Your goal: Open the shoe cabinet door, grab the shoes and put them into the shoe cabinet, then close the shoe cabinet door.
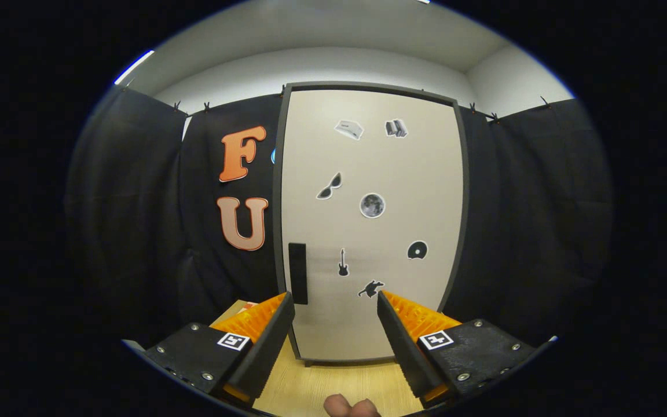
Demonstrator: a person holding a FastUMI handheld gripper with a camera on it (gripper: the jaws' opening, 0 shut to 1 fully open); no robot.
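Black booth curtains frame the shoe cabinet (371, 226) standing shut on a wooden table (333, 388), its dark handle (297, 273) just beyond the gripper (333, 307), fingers apart and empty; every step apparently remains undone.

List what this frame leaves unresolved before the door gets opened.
- Cabinet interior: hidden behind the shut door, gripper view.
- Shoes: none can be made out; an orange object beside the cabinet is mostly covered by the left finger of the tool.
- Stickers: too small to identify surely.
- Handle: its lower end sits behind that finger.
- The tool is open, gripping nothing.
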